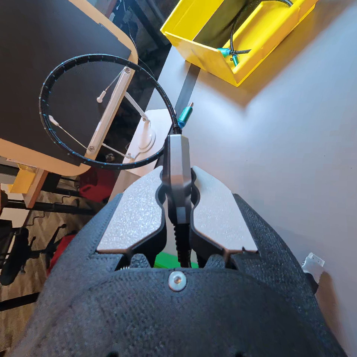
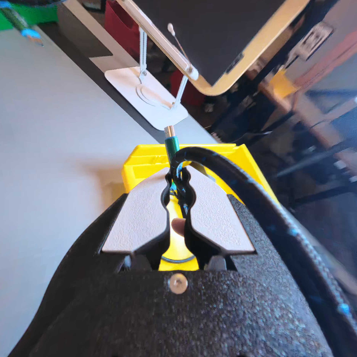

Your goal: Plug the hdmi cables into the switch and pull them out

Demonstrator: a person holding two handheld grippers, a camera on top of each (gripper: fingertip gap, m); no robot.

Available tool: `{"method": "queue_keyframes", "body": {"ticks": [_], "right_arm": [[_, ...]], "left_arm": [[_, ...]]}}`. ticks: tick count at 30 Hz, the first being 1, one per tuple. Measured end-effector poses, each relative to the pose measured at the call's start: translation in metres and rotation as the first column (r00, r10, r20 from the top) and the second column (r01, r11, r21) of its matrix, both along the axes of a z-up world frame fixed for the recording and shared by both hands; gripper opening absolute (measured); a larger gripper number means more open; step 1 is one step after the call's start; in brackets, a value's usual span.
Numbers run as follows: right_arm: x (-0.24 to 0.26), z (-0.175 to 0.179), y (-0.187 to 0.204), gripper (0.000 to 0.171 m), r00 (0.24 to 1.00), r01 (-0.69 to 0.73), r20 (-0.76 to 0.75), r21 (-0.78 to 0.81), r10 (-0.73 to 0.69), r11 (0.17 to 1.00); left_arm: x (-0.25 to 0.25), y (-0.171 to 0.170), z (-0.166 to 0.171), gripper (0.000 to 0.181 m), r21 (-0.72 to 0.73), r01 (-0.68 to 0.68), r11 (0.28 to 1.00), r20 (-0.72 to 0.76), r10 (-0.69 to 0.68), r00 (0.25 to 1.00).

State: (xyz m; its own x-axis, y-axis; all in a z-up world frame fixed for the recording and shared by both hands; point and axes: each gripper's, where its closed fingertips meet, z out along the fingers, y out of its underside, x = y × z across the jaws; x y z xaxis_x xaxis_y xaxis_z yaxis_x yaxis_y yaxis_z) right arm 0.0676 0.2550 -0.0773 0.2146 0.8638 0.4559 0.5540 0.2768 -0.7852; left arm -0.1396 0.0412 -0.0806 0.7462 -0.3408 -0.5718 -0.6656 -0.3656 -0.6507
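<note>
Left wrist view: shows the left hand-held gripper (image 1: 176, 173) clamped across the narrow sides of the grey metal switch (image 1: 177, 150), at centre frame, lifted above the pale bench (image 1: 270, 154). Probably rigid, smooth and a little slippery, so best pinched across the flat faces at mid-body, as now, leaving the port end free. Loops a black braided hdmi cable (image 1: 44, 100) from the switch's far end round the upper left; looks light, springy and rough enough not to slip, yet likely to tug the switch sideways. Puts a green plug (image 1: 185, 113) just beside that far end, metal tip pointing away, in no port. Right wrist view: shows the right hand-held gripper (image 2: 177, 173) closed on thin braided cable directly behind the green plug (image 2: 171, 146), bare tip up at centre. Better taken on the stiff plug shell than the soft cord, which would likely buckle under a push. Containers: yellow bin (image 1: 193, 48) at upper right, holding a coiled cable (image 1: 232, 32) with teal connectors (image 1: 225, 52); same bin (image 2: 146, 154) behind the right fingers; green bin (image 2: 38, 13) at upper left, contents too blurred to tell.
</note>
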Motion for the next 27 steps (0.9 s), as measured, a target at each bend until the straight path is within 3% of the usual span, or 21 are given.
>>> {"method": "queue_keyframes", "body": {"ticks": [2, 4, 6, 7, 11, 15, 17, 20, 22, 24, 27], "right_arm": [[-0.014, -0.026, 0.008, 0.010, 0.999, 0.036, -0.029, -0.234, -0.044, 0.971], [-0.024, -0.061, 0.023, 0.018, 0.987, 0.137, -0.006, -0.485, -0.160, 0.864], [-0.031, -0.077, 0.031, 0.043, 0.976, 0.139, -0.045, -0.629, -0.215, 0.764], [-0.030, -0.079, 0.033, 0.046, 0.972, 0.136, -0.051, -0.670, -0.228, 0.730], [-0.019, -0.067, 0.024, 0.049, 0.977, 0.112, -0.051, -0.710, -0.209, 0.696], [0.005, -0.076, 0.018, 0.048, 0.977, 0.211, 0.124, -0.626, -0.171, 0.751], [0.003, -0.074, 0.002, 0.040, 0.989, 0.144, 0.130, -0.652, -0.077, 0.744], [-0.012, -0.069, -0.006, 0.044, 0.998, 0.058, 0.066, -0.683, -0.018, 0.728], [-0.028, -0.065, -0.014, 0.043, 0.999, -0.054, -0.047, -0.776, 0.027, 0.628], [-0.029, -0.086, 0.009, 0.049, 0.996, 0.081, 0.042, -0.760, -0.077, 0.645], [-0.039, -0.081, 0.015, 0.058, 0.991, 0.066, -0.017, -0.803, -0.134, 0.592]], "left_arm": [[0.008, 0.002, -0.003, 0.022, -0.009, 0.016, 1.000, -0.010, -0.016, 1.000], [0.019, 0.004, -0.007, 0.022, -0.022, 0.051, 0.998, -0.005, -0.051, 0.999], [0.024, 0.006, -0.009, 0.022, -0.028, 0.066, 0.997, -0.014, -0.066, 0.998], [0.026, 0.006, -0.010, 0.022, -0.031, 0.068, 0.997, -0.019, -0.068, 0.997], [0.027, 0.006, -0.008, 0.022, -0.021, 0.083, 0.996, 0.006, -0.083, 0.997], [0.030, 0.005, -0.004, 0.022, -0.008, 0.090, 0.996, 0.020, -0.089, 0.996], [0.033, 0.004, -0.004, 0.022, -0.008, 0.096, 0.995, 0.012, -0.096, 0.995], [0.040, 0.005, -0.008, 0.022, -0.020, 0.116, 0.993, 0.018, -0.116, 0.993], [0.043, 0.007, -0.014, 0.022, -0.039, 0.125, 0.991, 0.022, -0.125, 0.992], [0.045, 0.010, -0.022, 0.022, -0.061, 0.128, 0.990, 0.020, -0.126, 0.992], [0.045, 0.012, -0.028, 0.022, -0.079, 0.129, 0.988, 0.026, -0.128, 0.991]]}}
